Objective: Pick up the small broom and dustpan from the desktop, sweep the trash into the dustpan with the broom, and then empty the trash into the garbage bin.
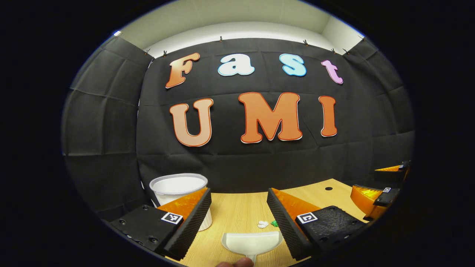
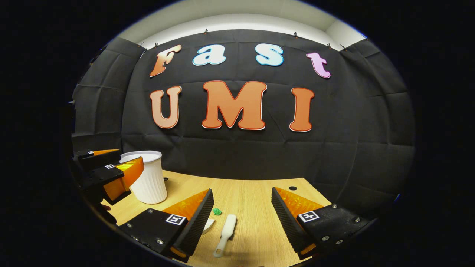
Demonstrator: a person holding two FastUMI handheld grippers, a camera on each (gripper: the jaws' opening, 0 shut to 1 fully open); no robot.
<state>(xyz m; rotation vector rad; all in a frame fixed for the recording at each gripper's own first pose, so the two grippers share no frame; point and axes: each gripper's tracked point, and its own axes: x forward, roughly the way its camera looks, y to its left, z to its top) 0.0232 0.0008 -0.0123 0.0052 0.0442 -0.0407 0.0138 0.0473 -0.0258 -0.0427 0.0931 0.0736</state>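
My left gripper stands open above the desk, nothing between its fingers. A white dustpan lies on the wood just below and between them, its handle toward me, where a fingertip shows. Beyond the pan lie a white scrap and a green scrap. My right gripper is open too, hovering over the small white broom that lies flat on the desk. The green scrap sits just past the broom. The left gripper appears at the far left of the right gripper view.
A white ribbed garbage bin stands upright at the back left of the wooden desk, close to the black cloth wall. The right gripper is off to the right. A small hole marks the desk's far edge.
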